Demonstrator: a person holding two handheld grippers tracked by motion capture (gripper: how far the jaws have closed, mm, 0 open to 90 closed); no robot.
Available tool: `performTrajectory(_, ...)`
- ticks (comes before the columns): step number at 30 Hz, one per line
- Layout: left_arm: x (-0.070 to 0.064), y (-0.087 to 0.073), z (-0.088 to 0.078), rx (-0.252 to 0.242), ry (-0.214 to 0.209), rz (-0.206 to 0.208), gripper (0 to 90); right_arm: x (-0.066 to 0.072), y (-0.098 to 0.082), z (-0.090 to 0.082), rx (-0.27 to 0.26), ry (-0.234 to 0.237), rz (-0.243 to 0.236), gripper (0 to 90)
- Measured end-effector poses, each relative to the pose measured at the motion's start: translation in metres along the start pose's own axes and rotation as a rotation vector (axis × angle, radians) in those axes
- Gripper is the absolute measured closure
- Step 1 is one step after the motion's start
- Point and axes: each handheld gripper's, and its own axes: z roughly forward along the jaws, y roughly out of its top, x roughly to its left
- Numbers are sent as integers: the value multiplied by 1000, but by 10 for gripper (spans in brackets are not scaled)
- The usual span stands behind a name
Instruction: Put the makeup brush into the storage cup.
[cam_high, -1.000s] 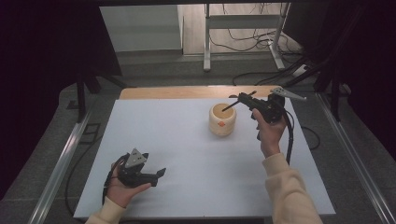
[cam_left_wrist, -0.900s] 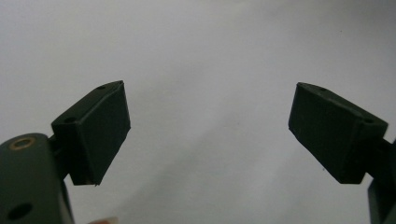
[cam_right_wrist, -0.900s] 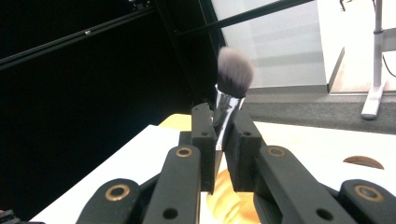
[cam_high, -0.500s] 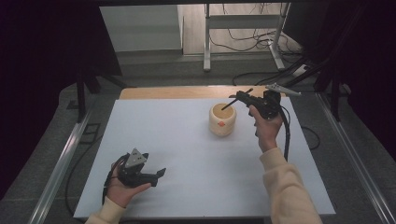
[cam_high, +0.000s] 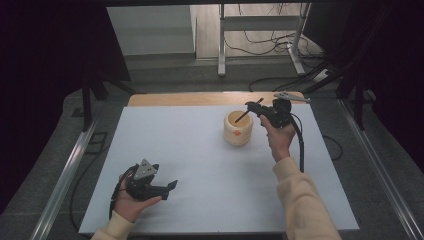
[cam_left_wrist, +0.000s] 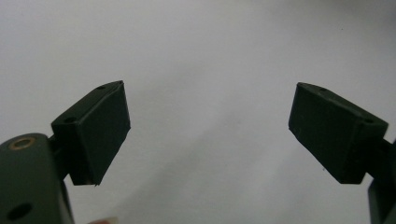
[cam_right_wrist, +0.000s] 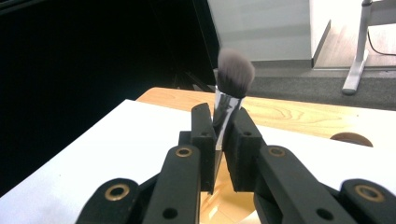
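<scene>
Nearest, the left gripper (cam_high: 170, 185) rests wide open by the table's (cam_high: 200, 210) front left corner. Farther, toward the back edge, the right gripper (cam_right_wrist: 223, 135) pinches a makeup brush (cam_right_wrist: 231, 88) by its slick metal collar, handle dipping into a cup (cam_high: 238, 128); it looks light, stiff, bristles soft.

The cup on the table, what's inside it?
A makeup brush sticks into the cup, handle end down, pinched by the right gripper. The cup's bottom is hidden, so anything else inside can't be seen.

White table top (cam_high: 200, 165), wooden strip (cam_high: 175, 99) along its far edge, metal stand legs (cam_high: 221, 55), floor cables (cam_high: 265, 46)
</scene>
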Motion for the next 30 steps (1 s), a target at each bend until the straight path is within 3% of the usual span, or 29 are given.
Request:
performTrajectory(14, 1, 0, 0, 1, 0, 0, 130, 1, -9, 16, 52, -30, -27, 816)
performTrajectory(15, 1, 0, 0, 1, 0, 0, 130, 1, -9, 16, 49, -35, -43, 754)
performTrajectory(17, 1, 0, 0, 0, 0, 0, 130, 2, -8, 17, 43, -49, -75, 446)
performTrajectory(19, 1, 0, 0, 1, 1, 0, 130, 4, -8, 17, 50, -87, -84, 281)
performTrajectory(24, 0, 0, 1, 3, 1, 3, 130, 5, -7, 13, 53, -94, -81, 156)
performTrajectory(30, 0, 0, 1, 3, 2, 3, 130, 6, -8, 10, 61, -81, -82, 113)
